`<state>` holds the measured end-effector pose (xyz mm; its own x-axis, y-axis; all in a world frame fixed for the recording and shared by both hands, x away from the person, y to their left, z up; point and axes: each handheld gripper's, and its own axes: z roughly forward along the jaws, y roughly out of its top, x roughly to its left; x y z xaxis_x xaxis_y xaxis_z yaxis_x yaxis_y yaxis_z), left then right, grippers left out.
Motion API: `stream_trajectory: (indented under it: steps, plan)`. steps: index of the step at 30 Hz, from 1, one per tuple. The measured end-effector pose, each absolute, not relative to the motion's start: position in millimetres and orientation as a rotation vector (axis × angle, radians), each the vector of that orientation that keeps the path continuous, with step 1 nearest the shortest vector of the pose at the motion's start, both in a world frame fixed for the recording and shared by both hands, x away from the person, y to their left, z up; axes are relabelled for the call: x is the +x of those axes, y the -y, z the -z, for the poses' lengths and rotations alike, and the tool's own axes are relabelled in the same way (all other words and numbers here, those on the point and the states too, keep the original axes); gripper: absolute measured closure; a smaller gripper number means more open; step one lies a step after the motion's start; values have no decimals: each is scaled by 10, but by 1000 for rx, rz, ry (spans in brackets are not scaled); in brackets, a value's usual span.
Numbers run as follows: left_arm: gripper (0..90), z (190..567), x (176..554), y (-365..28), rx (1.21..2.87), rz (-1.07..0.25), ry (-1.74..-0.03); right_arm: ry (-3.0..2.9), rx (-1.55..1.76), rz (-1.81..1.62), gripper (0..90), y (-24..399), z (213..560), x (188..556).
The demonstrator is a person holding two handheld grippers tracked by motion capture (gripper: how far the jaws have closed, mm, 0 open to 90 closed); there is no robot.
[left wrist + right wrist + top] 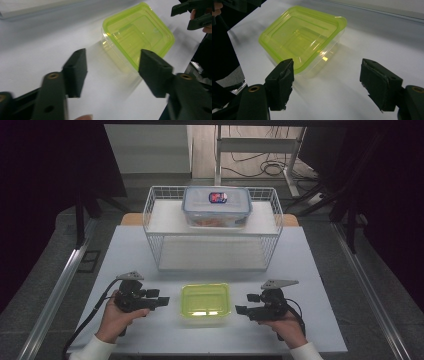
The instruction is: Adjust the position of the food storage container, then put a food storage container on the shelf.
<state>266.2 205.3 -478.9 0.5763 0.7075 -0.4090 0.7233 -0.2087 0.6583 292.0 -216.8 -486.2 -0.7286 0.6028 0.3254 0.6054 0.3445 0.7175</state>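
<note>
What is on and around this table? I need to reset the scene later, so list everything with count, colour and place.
green-lidded container: one, clear tub with yellow-green lid, near edge of the table, between the two grippers, touched by neither.
blue-rimmed box: one, clear with blue-trimmed lid, on the rack's top shelf.
wire rack: one, white, at the back of the table.
table: one, white.
cables: several, black, on the floor behind the table.
left gripper: one, black, open, left of the green-lidded container.
right gripper: one, black, open, right of it.
hands: two, each holding a gripper.
</note>
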Motion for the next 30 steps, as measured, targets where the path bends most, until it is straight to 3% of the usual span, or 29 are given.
stream_trajectory:
  steps: [3, 15, 30]
  plan:
    - [282, 4812, 2654, -2021, 1959, 8, -1141, 2578, -1159, 1371, 270, 2158, 4867, 2921]
    - [282, 4849, 2678, -1874, 1950, -4, -1148, 2558, -1206, 1389, 263, 2023, 4858, 2929]
    - [296, 4956, 2871, -1666, 1897, 134, -1178, 2447, -1289, 1416, 295, 1870, 4911, 3067]
